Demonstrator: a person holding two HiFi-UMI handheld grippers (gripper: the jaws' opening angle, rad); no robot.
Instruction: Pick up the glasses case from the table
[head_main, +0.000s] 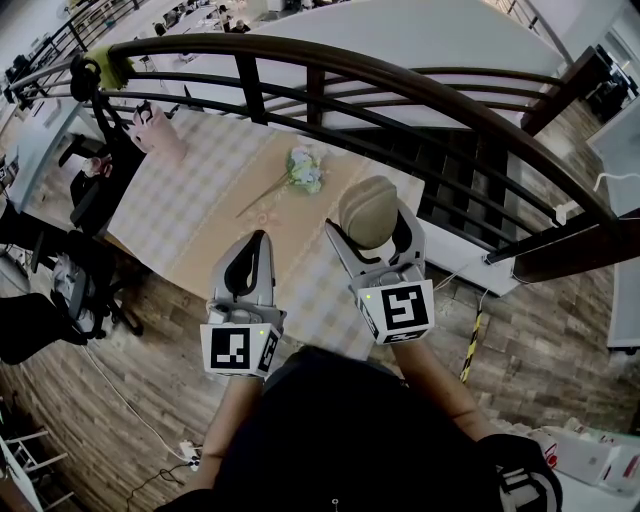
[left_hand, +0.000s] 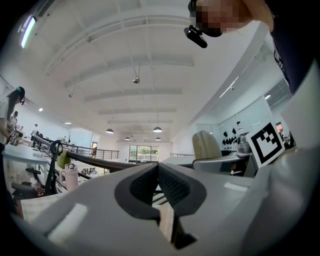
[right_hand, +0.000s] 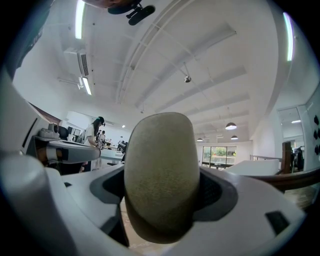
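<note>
The olive-beige glasses case (head_main: 367, 210) is held up above the checked table (head_main: 190, 190), clamped between the jaws of my right gripper (head_main: 368, 222). In the right gripper view the glasses case (right_hand: 161, 175) fills the middle, upright between both pads, with the gripper (right_hand: 162, 187) shut on it. My left gripper (head_main: 255, 243) hangs over the table's near edge, jaws pressed together with nothing between them. In the left gripper view the left gripper (left_hand: 158, 172) shows its black pads touching, and the case (left_hand: 206, 145) appears at the right in the other gripper.
A small bunch of flowers (head_main: 303, 170) lies on the table's tan runner (head_main: 250, 225). A pink bottle (head_main: 155, 128) stands at the table's far left. A dark curved railing (head_main: 330, 70) runs behind the table. Chairs (head_main: 95, 190) stand left of it, on wooden floor (head_main: 120, 380).
</note>
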